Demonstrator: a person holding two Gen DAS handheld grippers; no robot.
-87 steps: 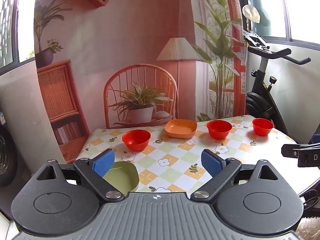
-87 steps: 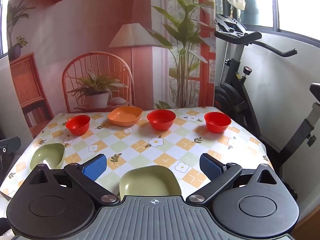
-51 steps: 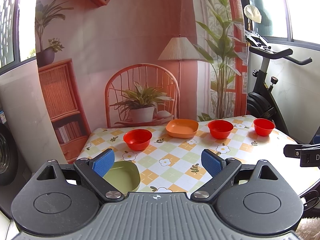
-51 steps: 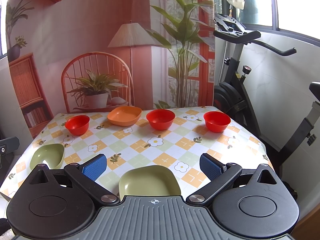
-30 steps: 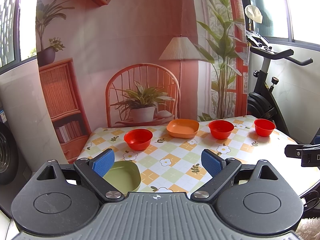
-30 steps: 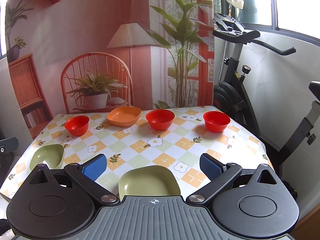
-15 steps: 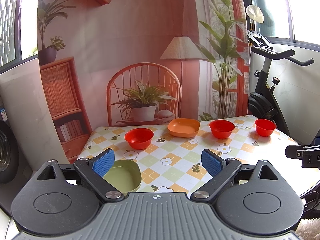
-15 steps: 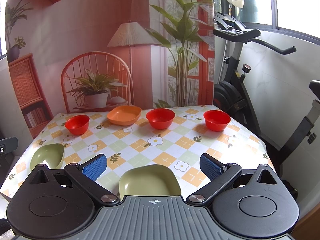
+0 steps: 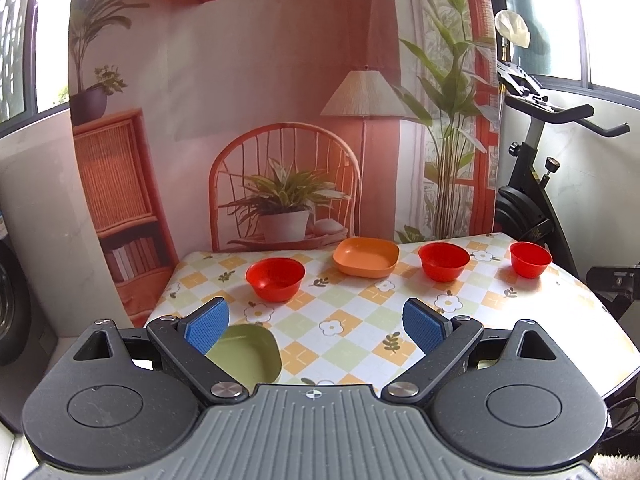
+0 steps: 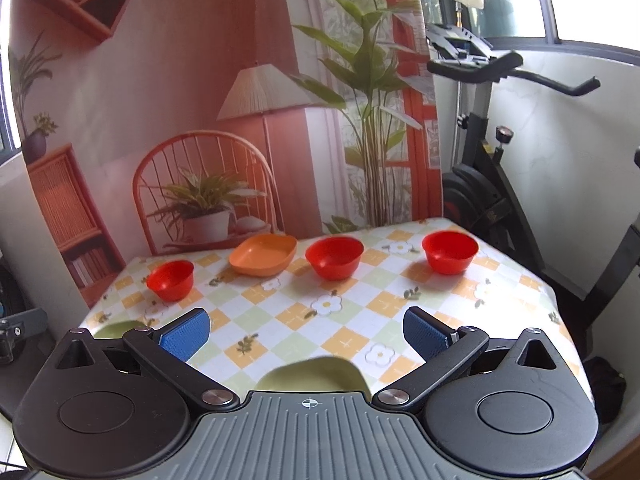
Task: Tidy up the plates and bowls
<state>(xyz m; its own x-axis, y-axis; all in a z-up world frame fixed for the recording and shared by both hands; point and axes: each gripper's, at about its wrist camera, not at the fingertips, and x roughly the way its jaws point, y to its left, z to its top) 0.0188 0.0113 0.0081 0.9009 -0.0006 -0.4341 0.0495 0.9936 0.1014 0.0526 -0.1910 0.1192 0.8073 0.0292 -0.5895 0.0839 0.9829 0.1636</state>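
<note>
A checked tablecloth (image 9: 352, 332) carries three red bowls (image 9: 275, 279) (image 9: 444, 261) (image 9: 530, 259) and an orange plate (image 9: 366, 257) in a row at the back. A green plate (image 9: 248, 354) lies near the front left, just behind my open left gripper (image 9: 316, 322), whose left pad overlaps it. In the right wrist view the same bowls (image 10: 171, 280) (image 10: 334, 258) (image 10: 451, 257) and orange plate (image 10: 264, 259) appear. A second green plate (image 10: 316, 376) sits under my open right gripper (image 10: 306, 332), partly hidden. Neither gripper holds anything.
A printed backdrop (image 9: 280, 120) hangs right behind the table's far edge. An exercise bike (image 10: 492, 184) stands beside the table's right side. The other green plate (image 10: 116, 328) shows at the left, near part of the left gripper (image 10: 20, 328).
My right gripper has moved forward over the table, so the near green plate has slid lower and is mostly hidden under it. The left gripper has barely drifted. Both stay open.
</note>
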